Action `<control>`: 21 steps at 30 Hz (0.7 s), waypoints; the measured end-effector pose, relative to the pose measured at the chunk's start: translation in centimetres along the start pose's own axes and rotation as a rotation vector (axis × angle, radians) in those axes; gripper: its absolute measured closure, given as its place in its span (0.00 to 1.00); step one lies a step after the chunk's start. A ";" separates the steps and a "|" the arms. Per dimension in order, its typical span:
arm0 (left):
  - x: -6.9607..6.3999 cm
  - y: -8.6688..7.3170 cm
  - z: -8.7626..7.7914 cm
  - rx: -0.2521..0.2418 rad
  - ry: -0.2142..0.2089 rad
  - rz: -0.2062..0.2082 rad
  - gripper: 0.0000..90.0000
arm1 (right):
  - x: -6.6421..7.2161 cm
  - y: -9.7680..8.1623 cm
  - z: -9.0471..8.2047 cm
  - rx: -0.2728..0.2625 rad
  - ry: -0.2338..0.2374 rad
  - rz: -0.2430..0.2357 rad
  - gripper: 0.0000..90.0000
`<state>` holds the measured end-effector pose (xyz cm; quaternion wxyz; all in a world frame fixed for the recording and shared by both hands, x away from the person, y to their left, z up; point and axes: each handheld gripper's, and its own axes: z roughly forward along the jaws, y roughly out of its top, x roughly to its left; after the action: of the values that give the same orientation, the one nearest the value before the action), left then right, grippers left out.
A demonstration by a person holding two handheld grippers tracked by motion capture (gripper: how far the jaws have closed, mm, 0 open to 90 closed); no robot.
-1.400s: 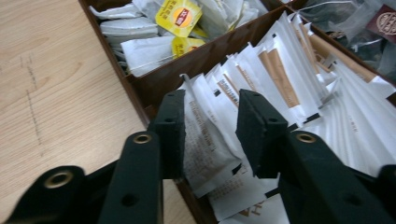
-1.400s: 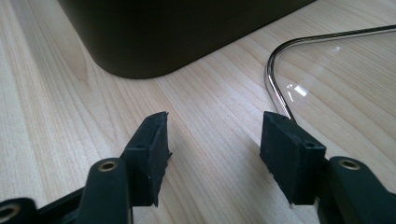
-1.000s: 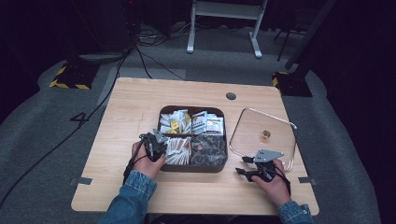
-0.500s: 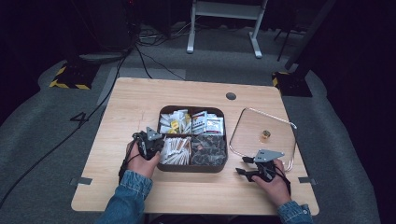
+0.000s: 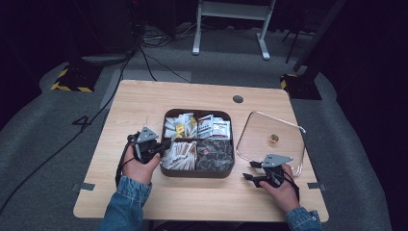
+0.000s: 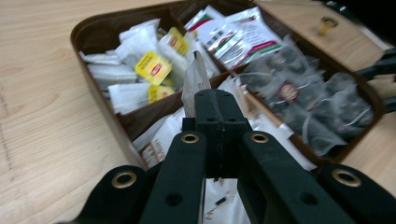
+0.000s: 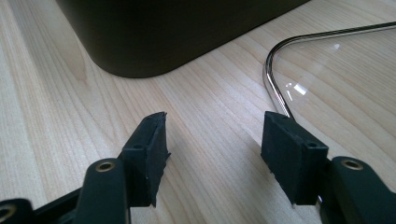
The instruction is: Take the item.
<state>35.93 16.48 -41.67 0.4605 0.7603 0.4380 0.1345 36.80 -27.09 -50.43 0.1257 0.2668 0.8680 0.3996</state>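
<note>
High view: I sit at the wooden table (image 5: 144, 103) with a brown divided box (image 5: 197, 143) in front of me, its four compartments packed with sachets. My left gripper (image 5: 161, 147) is at the box's left edge, over the near-left compartment of white paper sachets (image 5: 180, 154). In the left gripper view its jaws are clenched on one pale sachet (image 6: 194, 81), which sticks up from between them, raised above the rest. Beyond it lie the yellow-labelled tea bags (image 6: 154, 65) in the far-left compartment, the red-and-green striped packets (image 6: 243, 35) in the far-right one, and dark mesh-wrapped bags (image 6: 308, 102) in the near-right one. The box's dividing wall runs just under the lifted sachet.

My right gripper (image 5: 250, 177) rests on the table to the right of the box, near its front corner. In the right gripper view its jaws stand apart with bare wood between them, the box's dark wall ahead, and the metal rim of the glass lid (image 7: 273, 88) just beside the right jaw. The lid lies flat, knob up, well clear of my left hand.
</note>
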 end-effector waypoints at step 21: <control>-7.1 1.1 0.5 0.027 -0.234 0.218 1.00 | 0.0 0.0 0.0 0.000 -0.002 -0.002 0.45</control>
<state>32.70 10.40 -39.59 0.4809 0.8199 0.2979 0.0884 36.78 -27.09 -50.43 0.1267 0.2662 0.8682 0.3991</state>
